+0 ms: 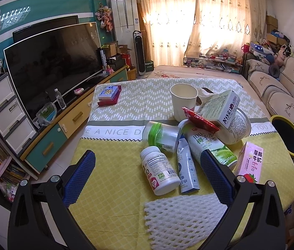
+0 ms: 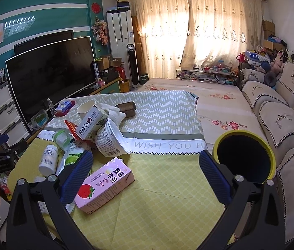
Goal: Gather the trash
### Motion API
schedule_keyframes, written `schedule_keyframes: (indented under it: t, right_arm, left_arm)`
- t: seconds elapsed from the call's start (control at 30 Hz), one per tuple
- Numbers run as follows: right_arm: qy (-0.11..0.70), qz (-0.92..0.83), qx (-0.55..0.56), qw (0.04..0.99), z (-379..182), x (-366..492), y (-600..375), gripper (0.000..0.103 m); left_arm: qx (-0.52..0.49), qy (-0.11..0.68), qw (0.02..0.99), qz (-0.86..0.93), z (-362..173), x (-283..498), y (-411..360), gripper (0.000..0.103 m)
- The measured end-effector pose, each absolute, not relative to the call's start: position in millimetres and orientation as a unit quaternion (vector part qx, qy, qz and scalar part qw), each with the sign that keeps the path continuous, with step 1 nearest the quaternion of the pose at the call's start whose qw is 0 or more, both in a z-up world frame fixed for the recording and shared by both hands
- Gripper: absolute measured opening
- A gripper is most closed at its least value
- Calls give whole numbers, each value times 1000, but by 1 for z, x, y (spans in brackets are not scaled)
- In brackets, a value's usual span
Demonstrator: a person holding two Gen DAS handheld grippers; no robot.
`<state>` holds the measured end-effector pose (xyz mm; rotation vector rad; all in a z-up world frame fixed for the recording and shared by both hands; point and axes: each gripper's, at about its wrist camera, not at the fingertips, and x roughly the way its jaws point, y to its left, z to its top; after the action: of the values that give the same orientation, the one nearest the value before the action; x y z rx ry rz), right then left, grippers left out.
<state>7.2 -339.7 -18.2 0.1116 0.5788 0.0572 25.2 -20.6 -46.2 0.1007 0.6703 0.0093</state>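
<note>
White foam netting (image 1: 180, 218) lies nearest, just below my left fingers (image 1: 147, 173), which stand wide and hold nothing; between them rest the white pill bottle (image 1: 159, 170) and a flattened carton (image 1: 186, 170). My right fingers (image 2: 145, 175) are also wide and empty, the pink strawberry milk carton (image 2: 105, 185) touching their left pad. Beyond the right pad, off the bench (image 2: 167, 187) edge, stands the yellow-rimmed bin (image 2: 272, 158). I judge the milk carton best taken first, across its narrow faces.
</note>
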Motion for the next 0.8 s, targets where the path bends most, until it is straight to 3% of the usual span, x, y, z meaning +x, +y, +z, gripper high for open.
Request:
schedule_keyframes:
  t: [0.47,0.7,0.8]
  right_arm:
    - [292,95,16,951,-23,50,-308,97]
    - [326,148,-59,932,-42,106,-266,97]
    - [347,150,-76,922,-54,124,-258,92]
  left_arm:
    - [45,345,938,8,-61,53,-14,99]
    - [42,352,935,12,-63,78,-8,99]
    - [42,355,934,10,-65,85,-7,99]
